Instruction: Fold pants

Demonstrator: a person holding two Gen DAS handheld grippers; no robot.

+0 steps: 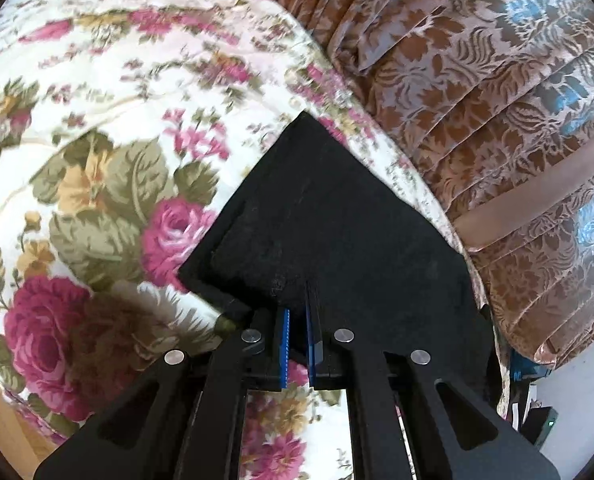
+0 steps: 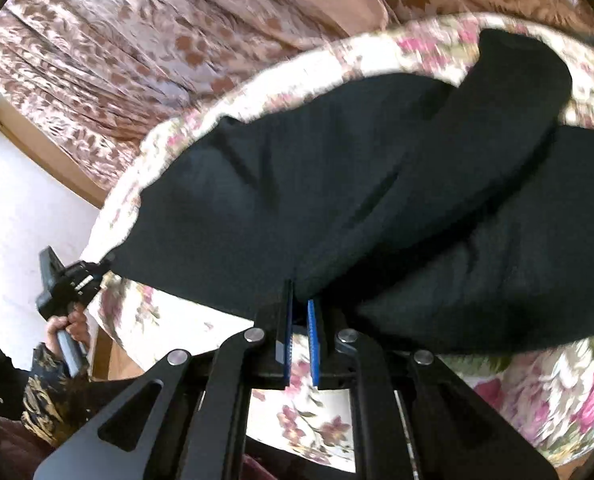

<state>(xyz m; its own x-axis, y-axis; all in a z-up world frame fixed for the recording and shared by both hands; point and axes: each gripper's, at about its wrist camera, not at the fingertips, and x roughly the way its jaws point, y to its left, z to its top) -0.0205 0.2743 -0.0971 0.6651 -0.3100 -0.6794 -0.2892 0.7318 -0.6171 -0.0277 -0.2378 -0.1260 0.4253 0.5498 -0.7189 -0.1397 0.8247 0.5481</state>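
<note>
**Black pants pinched at both ends over the floral bed**

Left wrist view: left gripper (image 1: 297, 320) at lower centre, blue pads drawn together and clamped on a corner of the black pants (image 1: 329, 220). Dark cloth fanning up from the jaws to a point at mid-frame, over the floral bedspread (image 1: 97, 160). Patterned brown curtain (image 1: 477, 80) filling the upper right.

Right wrist view: right gripper (image 2: 300, 304) at lower centre, likewise closed on the cloth's near edge. Pants stretching from centre to upper right across the bedspread, sagging and creased. At lower left, the other gripper in a hand (image 2: 63, 326), nipping the far corner.

Soft, light, limp stuff by the look: no holding of shape, likely to droop between grips. Best taken at hems or waistband corners and kept taut.
</note>
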